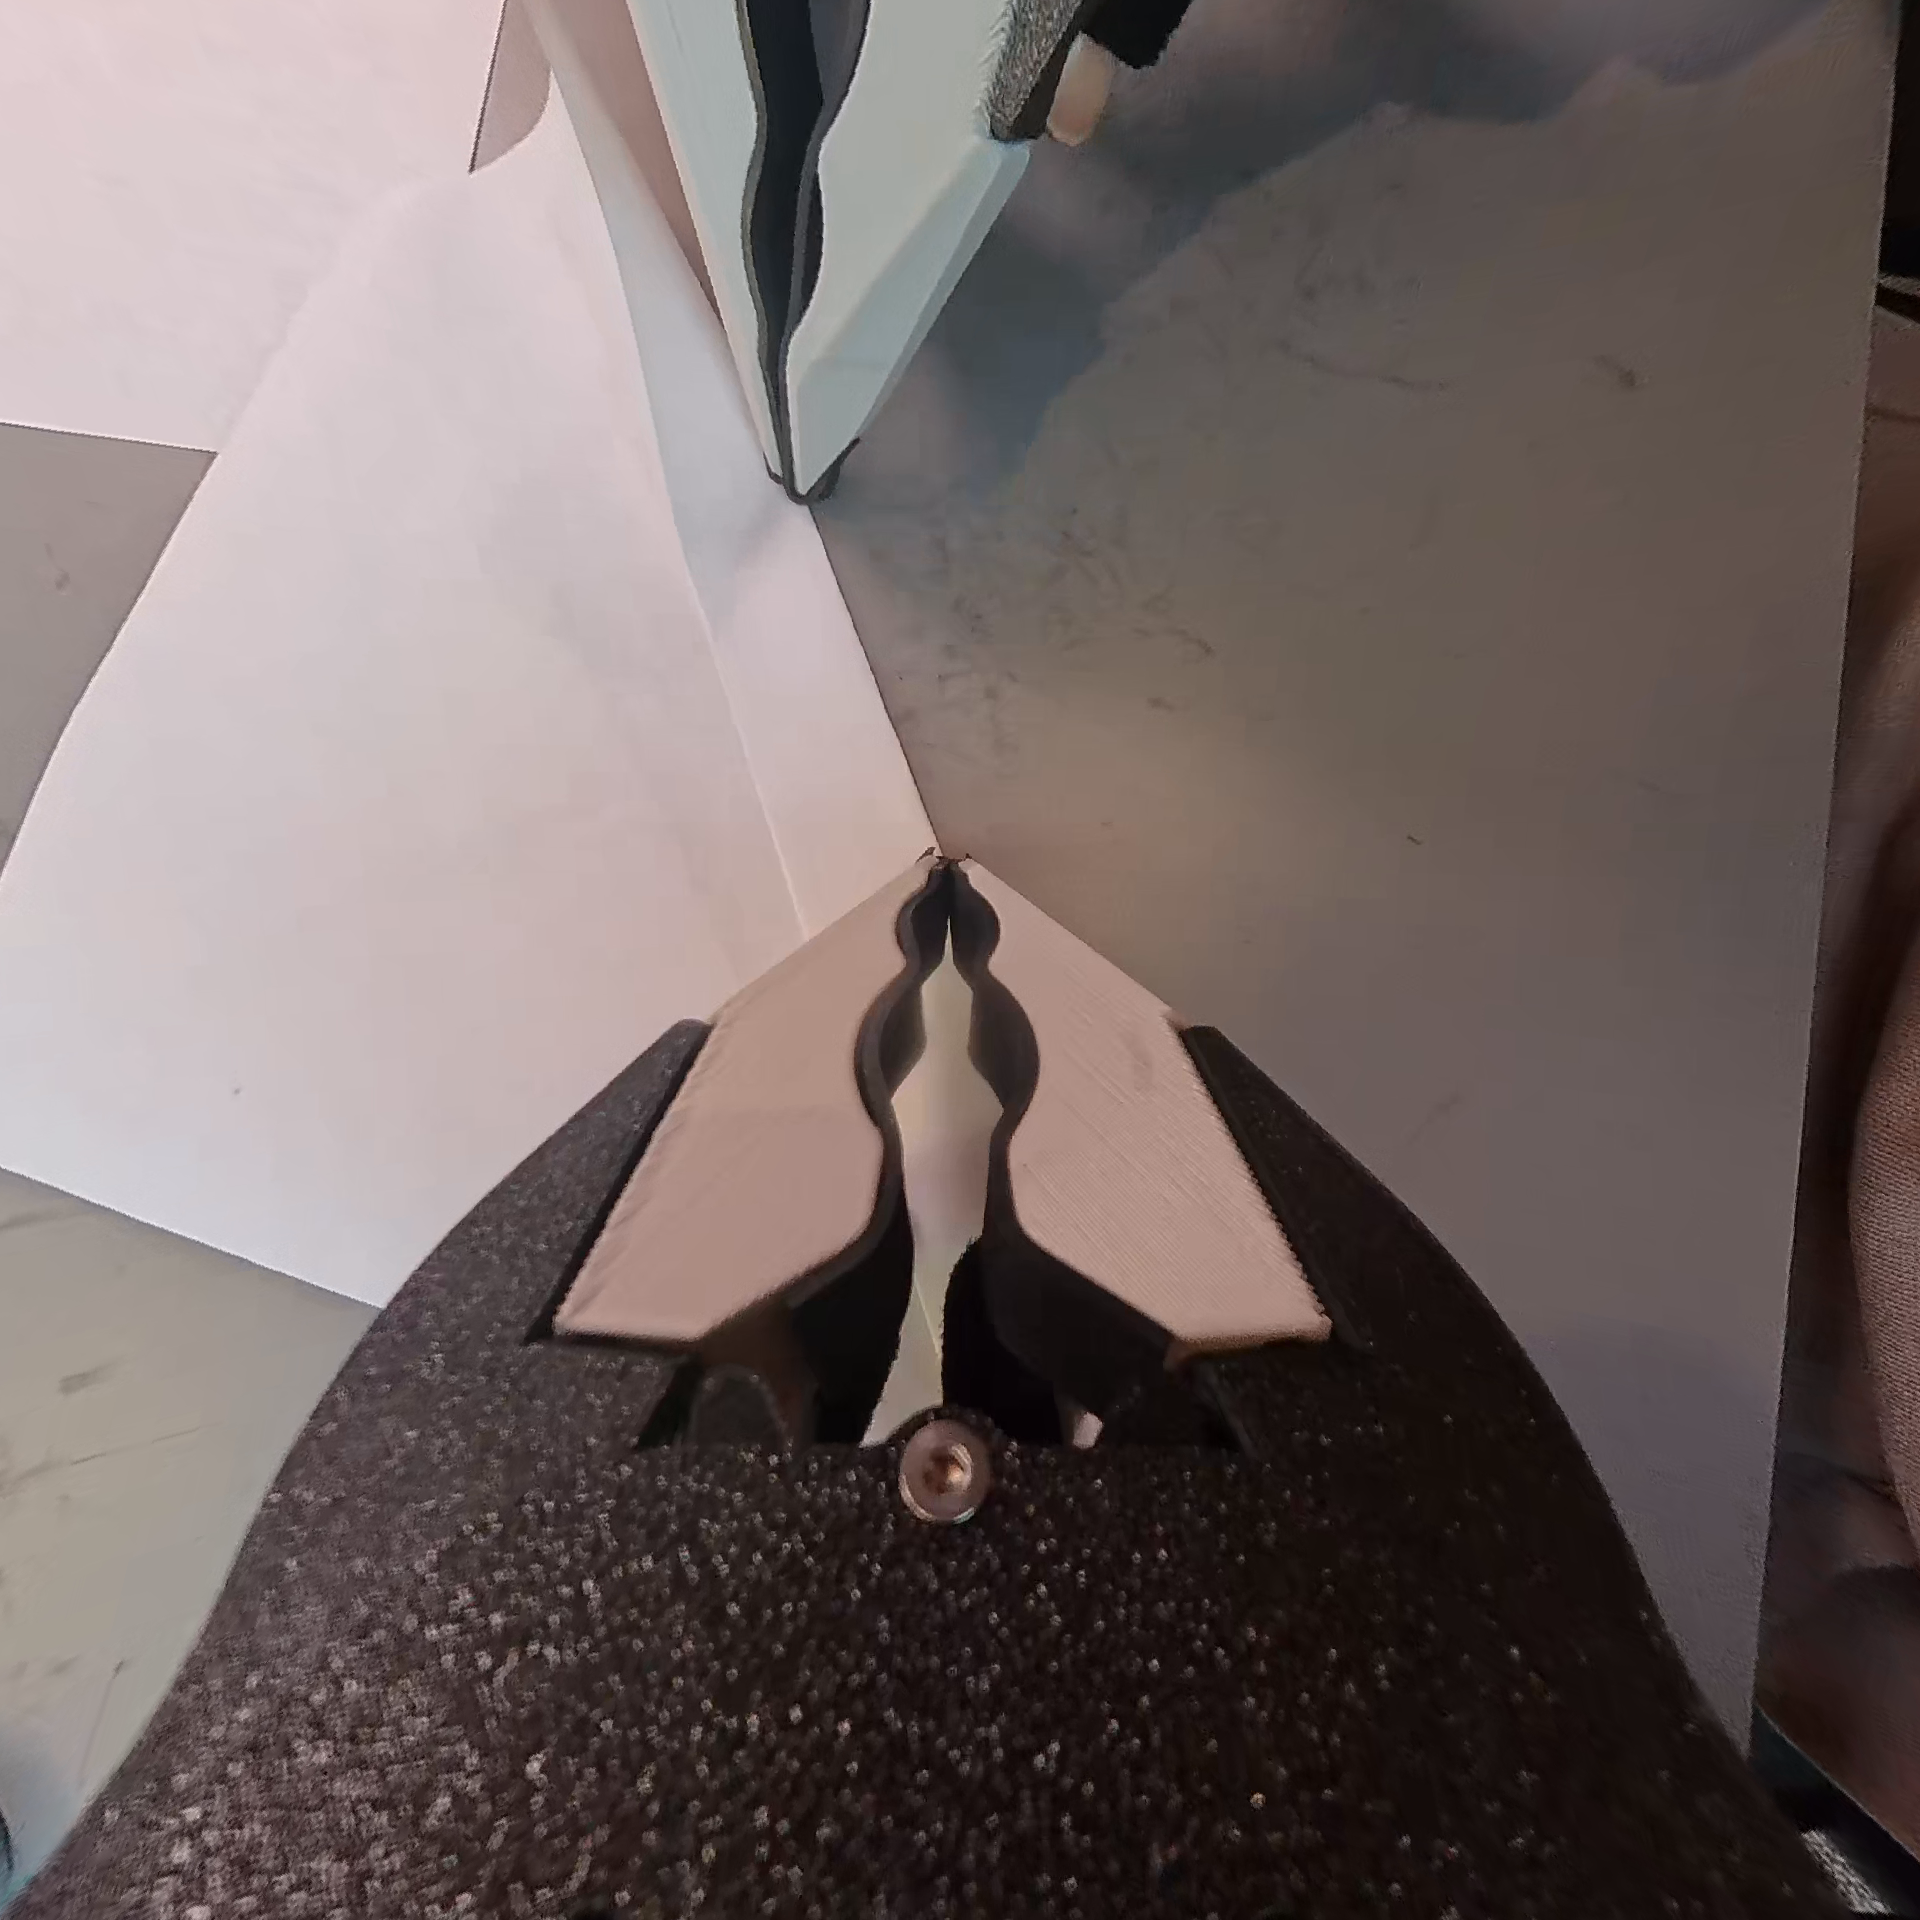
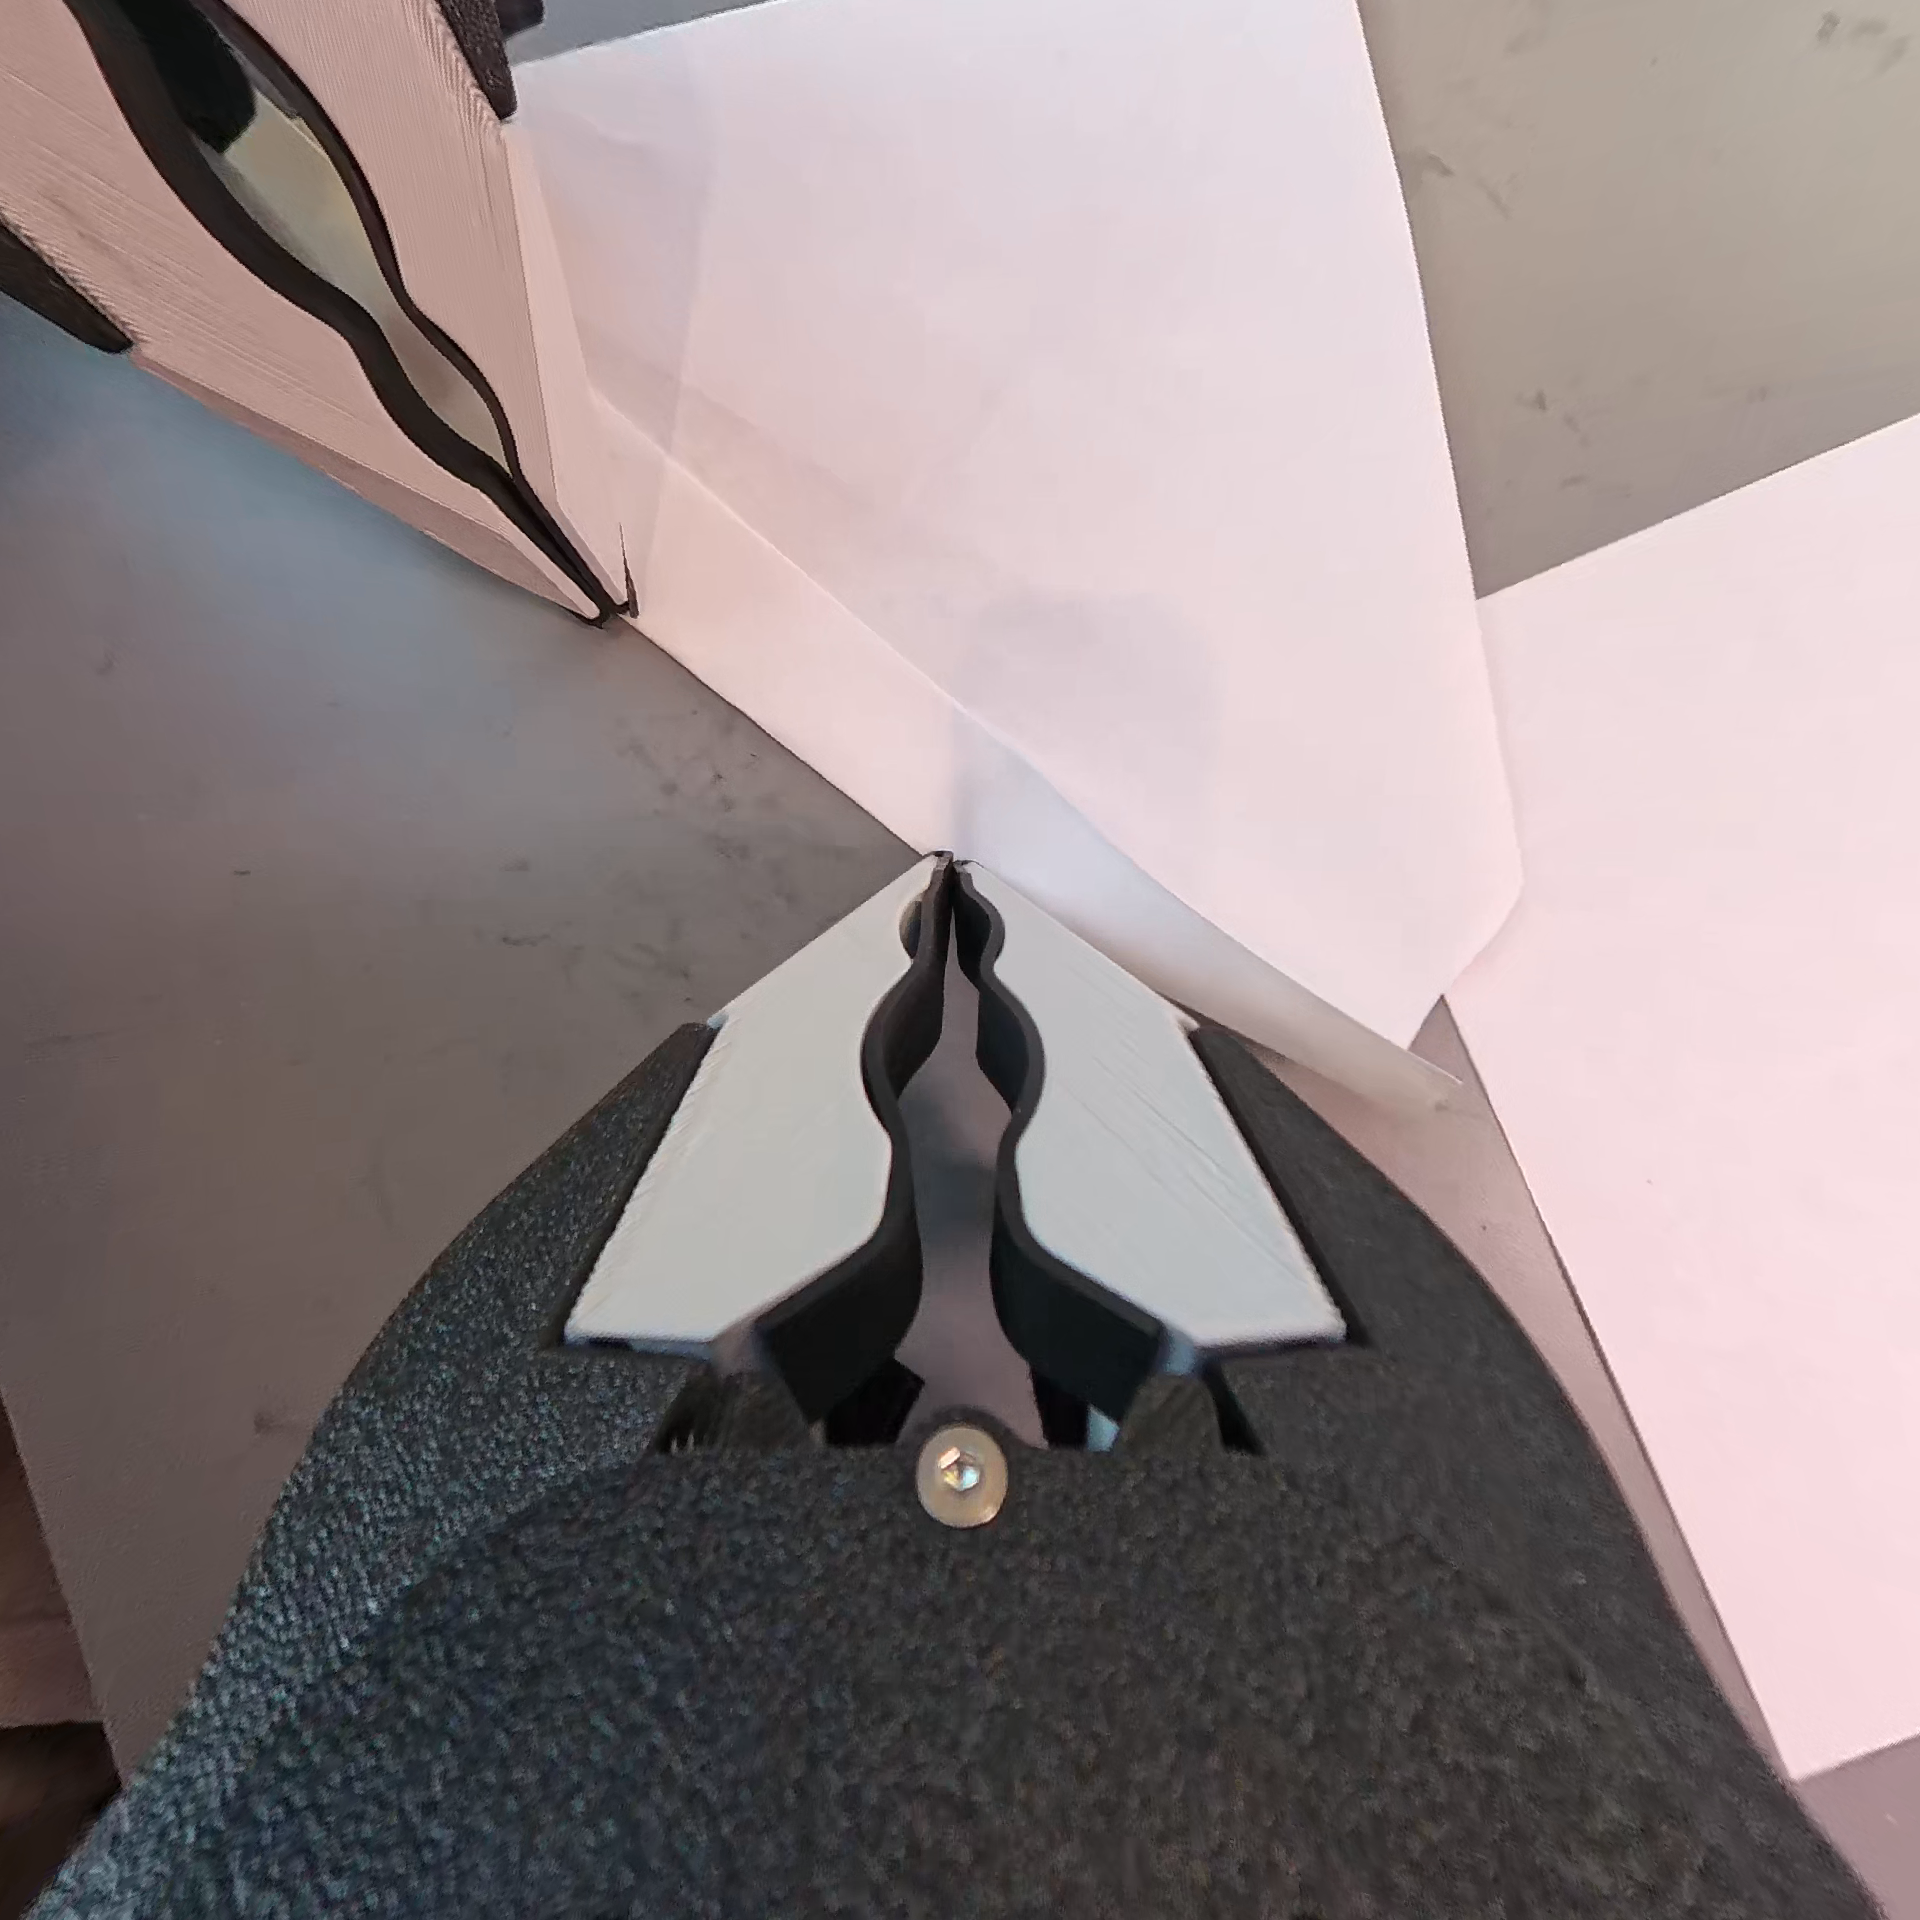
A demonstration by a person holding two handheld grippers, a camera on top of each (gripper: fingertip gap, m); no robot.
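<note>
A white sheet of paper [image 1: 436, 790] lies creased and partly folded on a grey table [image 1: 1403, 727]. My left gripper [image 1: 943, 862] is shut with its tips right on the paper's near edge. My right gripper [image 2: 951, 860] is shut on the same edge of the paper [image 2: 1039, 468], farther along it. Past its tips the paper's corner [image 2: 1382, 1049] curls up off the table. Each gripper shows in the other's view: the right one [image 1: 810, 488] at the top, the left one [image 2: 608, 613] at the upper left. Both have pale fingers with black wavy pads.
A second white sheet [image 2: 1714, 935] lies to the right, partly under the first. Bare grey tabletop [image 2: 312, 831] spreads on the near side of the paper's edge. The table's edge [image 1: 1829, 935] runs down the right side of the left wrist view.
</note>
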